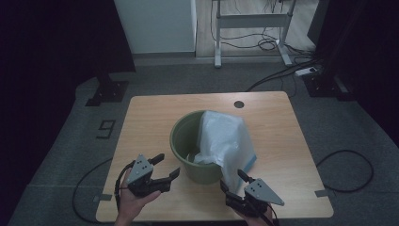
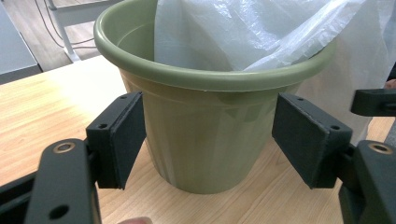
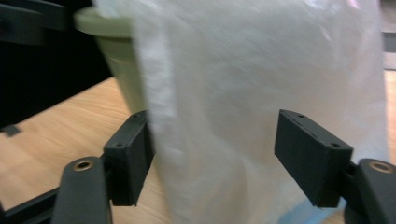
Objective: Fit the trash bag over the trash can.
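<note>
Left tool point(image 1: 164, 165) and right tool point(image 1: 231, 181): black, two flat rectangular pads each, screw holes, brass-ringed pivots. Grey triangular top plates with small holes. Black cable trails from the left one.

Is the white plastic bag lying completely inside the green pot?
No, the white plastic bag hangs over the green pot's rim and down its outer side to the table.

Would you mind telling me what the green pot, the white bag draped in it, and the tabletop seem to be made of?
Green pot: likely moulded plastic, smooth matte with a rolled rim. White bag: thin translucent plastic film, creased and limp. Tabletop: light wood or wood-look laminate, grain visible; which one is unclear.
</note>
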`<state>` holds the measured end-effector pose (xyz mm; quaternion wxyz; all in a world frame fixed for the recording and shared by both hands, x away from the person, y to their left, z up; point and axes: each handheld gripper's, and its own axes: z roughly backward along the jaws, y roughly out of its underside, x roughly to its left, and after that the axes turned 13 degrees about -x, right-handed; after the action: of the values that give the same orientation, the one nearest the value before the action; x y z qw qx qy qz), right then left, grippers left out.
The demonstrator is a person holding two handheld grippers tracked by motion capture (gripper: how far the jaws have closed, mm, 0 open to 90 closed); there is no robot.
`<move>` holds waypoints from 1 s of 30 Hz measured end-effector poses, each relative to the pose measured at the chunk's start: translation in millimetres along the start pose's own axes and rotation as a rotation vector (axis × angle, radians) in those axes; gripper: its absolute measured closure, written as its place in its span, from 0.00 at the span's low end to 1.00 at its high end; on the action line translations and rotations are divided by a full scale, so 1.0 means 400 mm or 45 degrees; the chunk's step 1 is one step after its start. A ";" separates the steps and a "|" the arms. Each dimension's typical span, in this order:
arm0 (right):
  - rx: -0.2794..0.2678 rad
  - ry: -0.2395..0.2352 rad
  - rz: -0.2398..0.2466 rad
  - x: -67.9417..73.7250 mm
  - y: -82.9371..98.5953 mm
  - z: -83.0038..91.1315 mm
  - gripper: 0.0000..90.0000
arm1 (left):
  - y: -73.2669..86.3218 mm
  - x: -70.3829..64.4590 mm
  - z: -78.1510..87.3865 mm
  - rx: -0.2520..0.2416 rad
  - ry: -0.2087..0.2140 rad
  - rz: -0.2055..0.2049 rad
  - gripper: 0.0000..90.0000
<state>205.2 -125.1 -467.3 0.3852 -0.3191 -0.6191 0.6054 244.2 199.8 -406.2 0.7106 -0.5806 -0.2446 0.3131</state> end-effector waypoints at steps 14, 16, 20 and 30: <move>-0.046 0.278 0.085 -0.128 -0.042 0.023 0.96 | -0.004 0.000 0.000 -0.008 0.004 0.005 0.28; -0.064 0.282 0.092 -0.137 -0.057 0.025 0.97 | -0.005 0.000 0.000 -0.007 0.007 0.003 0.29; -0.142 0.271 0.132 -0.158 -0.124 0.028 0.98 | -0.009 -0.005 -0.004 -0.007 0.015 -0.005 0.29; -0.311 0.151 0.219 -0.134 -0.283 -0.018 0.99 | -0.022 -0.013 -0.010 -0.011 0.031 -0.019 0.29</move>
<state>246.3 -174.7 -359.5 0.3261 -0.4505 -0.6348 0.5365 244.8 192.1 -398.4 0.7132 -0.5857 -0.2417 0.2998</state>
